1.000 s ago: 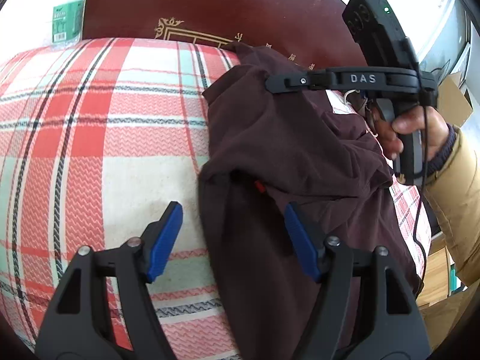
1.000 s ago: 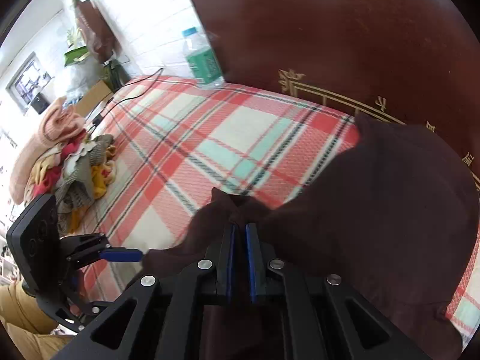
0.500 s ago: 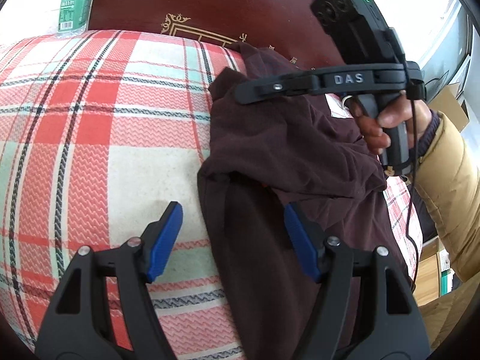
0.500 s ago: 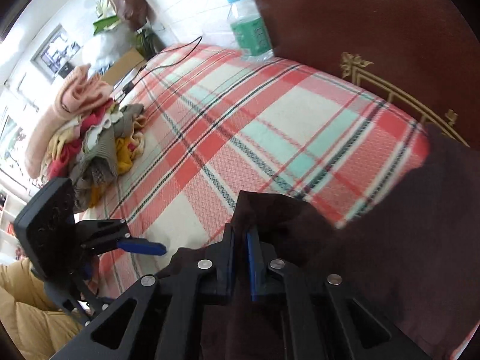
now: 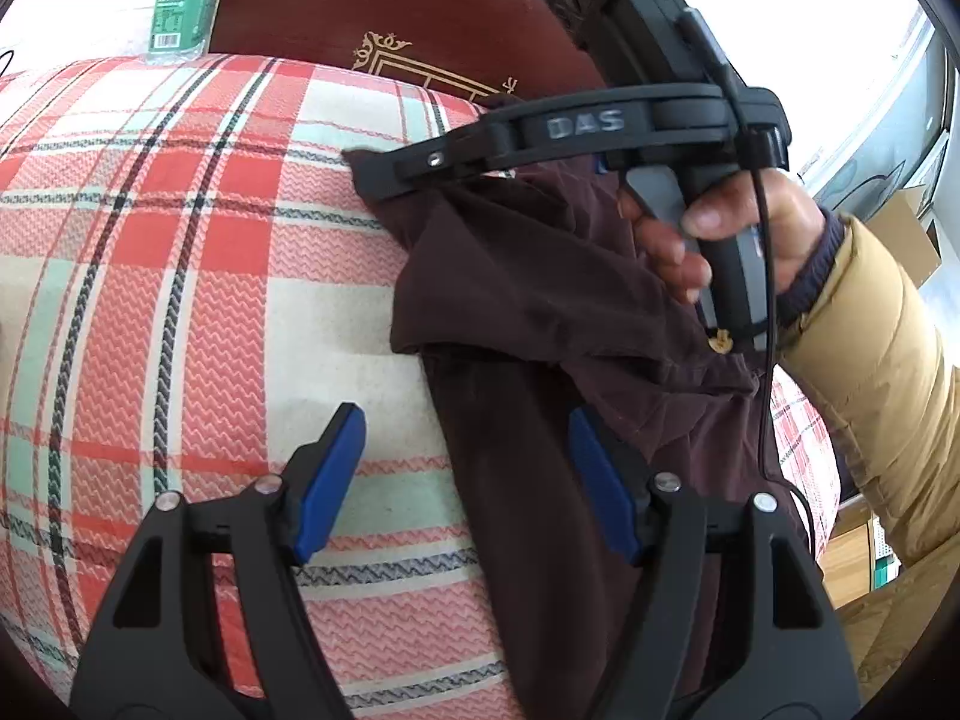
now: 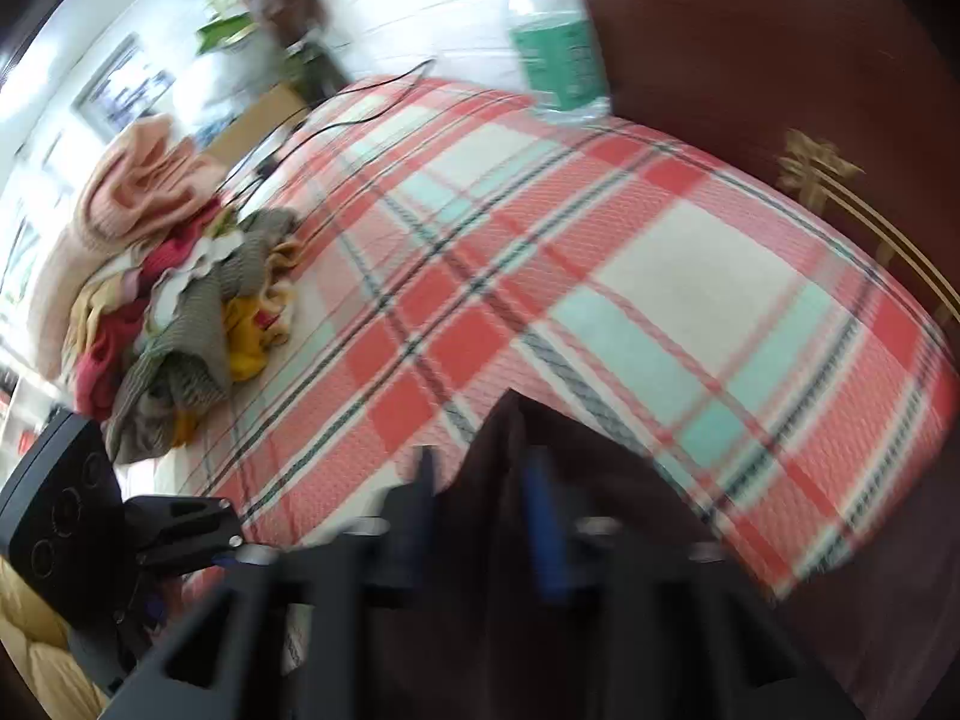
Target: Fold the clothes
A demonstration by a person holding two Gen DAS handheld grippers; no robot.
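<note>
plaid bed (image 5: 198, 276): left gripper (image 5: 465, 480) wide, empty; right gripper (image 6: 480, 504) opening around maroon garment (image 5: 540, 300); clothes pile (image 6: 168, 300) only in right view.

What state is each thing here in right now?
Dark maroon garment: partly folded over itself, lying on the plaid blanket.
Left tool: open, straddling the garment's edge.
Right tool: opening, cloth between its fingers.
Clothes pile: unfolded heap.
Green-labelled bottle: upright.

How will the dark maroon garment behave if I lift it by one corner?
The dark maroon garment looks floppy: it lies in soft creases on the plaid blanket, so it would likely sag and unfold. It seems thin, probably light. The right hand-held gripper, jaws opening with cloth between them, suggests it drapes rather than holds shape.
</note>
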